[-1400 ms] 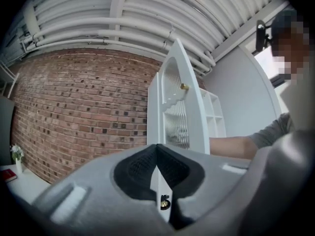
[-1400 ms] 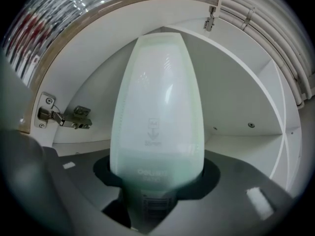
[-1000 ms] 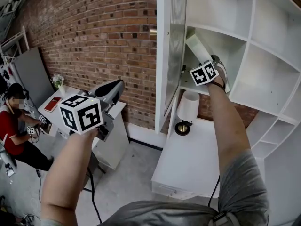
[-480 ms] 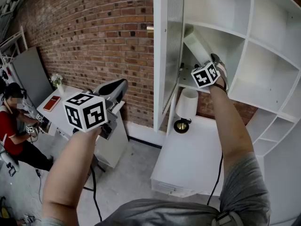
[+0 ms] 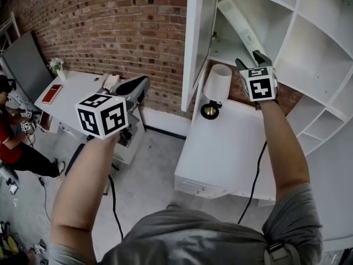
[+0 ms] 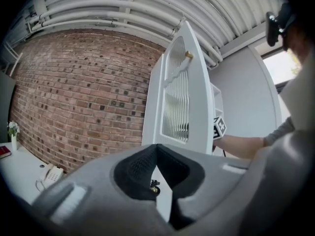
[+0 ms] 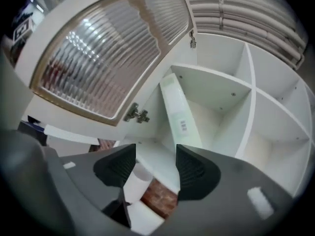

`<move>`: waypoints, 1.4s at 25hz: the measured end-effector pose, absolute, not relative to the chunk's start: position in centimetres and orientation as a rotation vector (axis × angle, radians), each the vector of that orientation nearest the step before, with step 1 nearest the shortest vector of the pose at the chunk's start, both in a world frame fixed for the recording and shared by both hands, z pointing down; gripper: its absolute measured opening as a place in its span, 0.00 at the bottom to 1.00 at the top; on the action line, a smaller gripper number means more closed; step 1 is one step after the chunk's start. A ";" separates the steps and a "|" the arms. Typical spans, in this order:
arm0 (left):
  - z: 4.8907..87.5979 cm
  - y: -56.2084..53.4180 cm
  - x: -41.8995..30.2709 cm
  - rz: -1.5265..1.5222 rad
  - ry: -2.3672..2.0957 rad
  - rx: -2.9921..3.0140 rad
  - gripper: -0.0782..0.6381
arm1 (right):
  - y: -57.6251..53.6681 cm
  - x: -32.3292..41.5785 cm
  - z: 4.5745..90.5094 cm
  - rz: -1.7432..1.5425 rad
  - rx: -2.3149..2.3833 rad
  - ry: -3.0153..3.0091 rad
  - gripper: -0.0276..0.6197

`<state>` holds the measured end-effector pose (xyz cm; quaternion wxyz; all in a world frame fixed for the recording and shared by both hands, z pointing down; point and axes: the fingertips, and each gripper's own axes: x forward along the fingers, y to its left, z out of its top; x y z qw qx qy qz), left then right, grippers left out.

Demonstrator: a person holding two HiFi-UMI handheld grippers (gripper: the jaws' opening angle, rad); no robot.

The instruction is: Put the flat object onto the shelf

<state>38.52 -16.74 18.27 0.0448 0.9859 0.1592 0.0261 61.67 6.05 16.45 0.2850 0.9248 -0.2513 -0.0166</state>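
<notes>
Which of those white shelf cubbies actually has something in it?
The leftmost cubby, just behind the open glass door: a flat white box leans inside it. The other cubbies in view look bare.

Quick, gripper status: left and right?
Left gripper: closed, empty.
Right gripper: open, nothing between its jaws, which have just been closing partway; the flat object leans free in the shelf.

table lamp (image 5: 216, 85), brick wall (image 5: 110, 26), red book (image 5: 51, 93)
</notes>
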 end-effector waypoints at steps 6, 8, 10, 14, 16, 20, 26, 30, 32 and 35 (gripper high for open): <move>27.8 -15.5 35.5 0.217 0.463 2.959 0.10 | 4.4 53.8 29.3 0.223 2.445 -1.055 0.31; 31.2 -15.8 34.2 0.262 0.436 2.932 0.10 | 2.9 50.7 34.4 0.300 2.390 -1.163 0.27; 34.9 -16.5 32.5 0.312 0.396 2.907 0.10 | 1.0 47.6 39.3 0.364 2.334 -1.256 0.23; 42.2 -19.1 27.3 0.418 0.237 2.861 0.10 | -4.4 41.3 47.5 0.477 2.202 -1.455 0.20; 45.6 -20.5 24.2 0.462 0.135 2.825 0.10 | -7.5 37.8 50.9 0.518 2.112 -1.566 0.19; 51.0 -23.3 17.8 0.513 -0.057 2.769 0.10 | -13.4 30.5 56.7 0.585 1.925 -1.746 0.17; 56.7 -27.4 5.7 0.526 -0.425 2.616 0.10 | -21.2 18.5 62.5 0.632 1.573 -1.978 0.15; 59.7 -28.4 -3.4 0.480 -0.696 2.462 0.10 | -24.5 10.3 65.0 0.634 1.323 -2.115 0.13; 60.9 -28.0 -7.8 0.474 -0.814 2.395 0.10 | -25.7 6.5 65.7 0.629 1.214 -2.167 0.12; 62.7 -27.1 -13.7 0.475 -0.953 2.308 0.10 | -27.1 1.3 66.2 0.628 1.098 -2.218 0.11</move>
